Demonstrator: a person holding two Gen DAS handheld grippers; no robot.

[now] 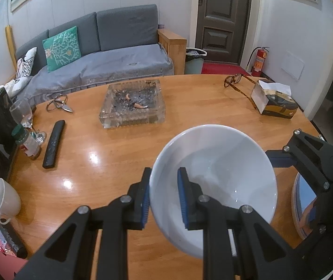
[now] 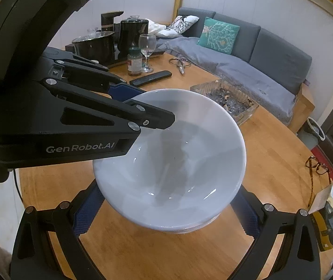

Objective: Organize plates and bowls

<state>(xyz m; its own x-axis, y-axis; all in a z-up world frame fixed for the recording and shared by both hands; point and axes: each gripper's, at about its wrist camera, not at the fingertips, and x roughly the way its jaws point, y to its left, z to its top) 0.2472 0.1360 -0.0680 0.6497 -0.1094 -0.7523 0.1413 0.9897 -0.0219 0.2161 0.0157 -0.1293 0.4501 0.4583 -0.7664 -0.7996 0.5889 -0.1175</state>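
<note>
One white bowl (image 1: 215, 182): left claw (image 1: 164, 200) pinches its rim; right claw (image 2: 166, 212) spread beneath.

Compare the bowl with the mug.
The bowl is wide, flaring and has no handle; the mug is narrow with a loop handle. The bowl's rim is pinched between the pads of the left gripper; the mug sits on the table with nothing gripping it. Both are plain glossy white.
</note>
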